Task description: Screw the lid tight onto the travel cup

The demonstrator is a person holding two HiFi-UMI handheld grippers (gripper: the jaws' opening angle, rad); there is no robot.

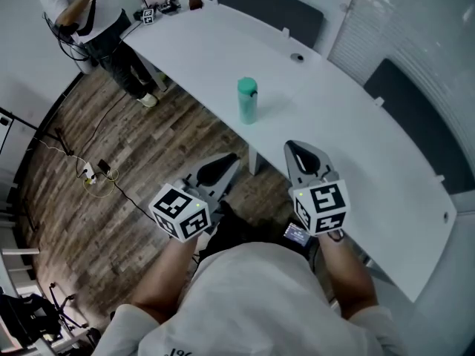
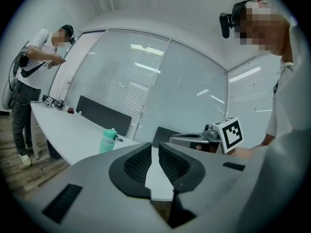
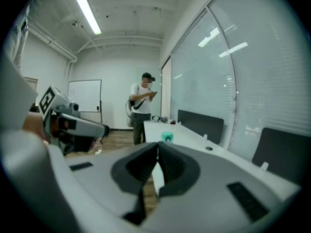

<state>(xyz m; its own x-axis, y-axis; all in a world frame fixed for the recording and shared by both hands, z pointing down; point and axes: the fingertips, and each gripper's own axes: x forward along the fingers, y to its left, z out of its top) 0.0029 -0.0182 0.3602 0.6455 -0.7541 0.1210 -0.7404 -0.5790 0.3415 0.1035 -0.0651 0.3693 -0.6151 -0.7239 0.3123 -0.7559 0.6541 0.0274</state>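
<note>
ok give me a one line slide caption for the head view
Teal cup upright on the white table; left tool and right tool both shut, empty, held short of it.

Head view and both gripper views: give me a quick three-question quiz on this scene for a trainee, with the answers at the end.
1. True or false: the teal plastic travel cup stands upright on the white curved table, apart from both grippers.
2. Pick one. The left gripper has its jaws: A, open and empty; B, shut with nothing between them; C, shut on the cup.
3. Short answer: what does the right gripper hold?

Key: 1 true. 2 B. 3 nothing; its jaws are shut and empty.
</note>
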